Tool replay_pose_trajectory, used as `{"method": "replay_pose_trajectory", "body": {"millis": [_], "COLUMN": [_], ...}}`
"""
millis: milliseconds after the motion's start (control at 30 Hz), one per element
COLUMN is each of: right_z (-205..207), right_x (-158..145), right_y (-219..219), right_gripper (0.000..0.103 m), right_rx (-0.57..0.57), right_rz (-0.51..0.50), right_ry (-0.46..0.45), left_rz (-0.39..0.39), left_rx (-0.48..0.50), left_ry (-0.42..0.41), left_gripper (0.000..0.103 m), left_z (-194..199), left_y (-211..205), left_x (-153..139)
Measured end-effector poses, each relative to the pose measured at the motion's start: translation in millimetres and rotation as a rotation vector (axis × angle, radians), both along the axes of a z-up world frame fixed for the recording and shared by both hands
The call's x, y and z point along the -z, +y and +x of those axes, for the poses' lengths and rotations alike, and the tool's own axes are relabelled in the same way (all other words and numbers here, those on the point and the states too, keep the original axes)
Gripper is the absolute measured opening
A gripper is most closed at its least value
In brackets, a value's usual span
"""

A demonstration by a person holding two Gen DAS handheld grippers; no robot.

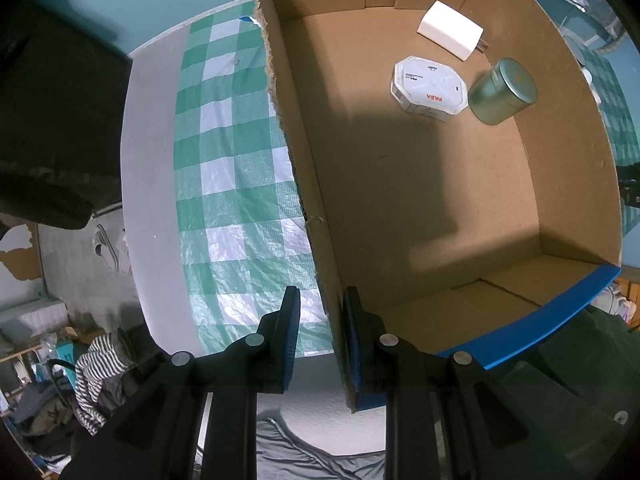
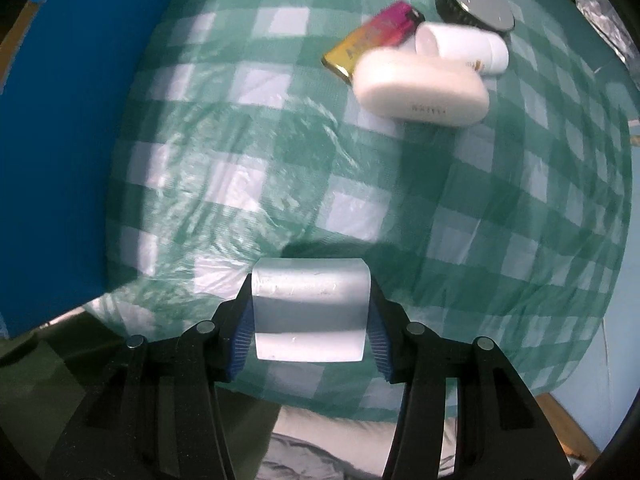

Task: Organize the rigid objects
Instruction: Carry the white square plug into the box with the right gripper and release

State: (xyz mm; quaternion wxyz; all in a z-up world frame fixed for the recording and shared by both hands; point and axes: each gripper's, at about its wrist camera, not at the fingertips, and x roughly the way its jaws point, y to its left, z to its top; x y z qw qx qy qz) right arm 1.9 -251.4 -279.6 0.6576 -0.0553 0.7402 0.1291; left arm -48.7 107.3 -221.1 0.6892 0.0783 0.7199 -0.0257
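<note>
Green-and-white checked plastic covers the desk (image 1: 224, 184) in both wrist views. At the left, I see my left gripper (image 1: 320, 328) clenched on the near wall of the cardboard box (image 1: 304, 184), one finger outside and one inside, steadying it. Inside the box, in the upper right of that frame, three things already lie: a white charger block (image 1: 450, 30), an octagonal white case (image 1: 430, 88) and a round green tin (image 1: 502, 92), the last two touching. So I judge the sorting partly done.

In the right wrist view, my right gripper (image 2: 310, 316) is grasping a pale translucent block (image 2: 310, 312) at lower centre, pads pressed on both its sides; I take it to be next for the box. In the upper right of that frame four things remain bunched on the cloth: a gold-and-pink packet (image 2: 360, 46), a white oval case (image 2: 422, 90), a white tube (image 2: 464, 46) and a black round tin (image 2: 474, 2).
</note>
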Motion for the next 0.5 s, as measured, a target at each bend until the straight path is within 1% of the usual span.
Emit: {"method": "replay_pose_trajectory", "body": {"millis": [267, 500], "right_z": [15.3, 39.9], "right_x": [-37.6, -68.4], "right_y": [22.6, 44.4], "right_gripper": [0.050, 0.050], "right_rx": [-0.036, -0.069], "right_rz": [0.018, 0.035], "right_ry": [-0.037, -0.073], "left_rz": [-0.001, -0.001], "left_rx": [0.004, 0.012], "left_ry": [0.000, -0.005], "left_gripper": [0.022, 0.022], "left_z": [0.1, 2.1], "left_y": [0.5, -0.6], "left_x": [0.5, -0.3]}}
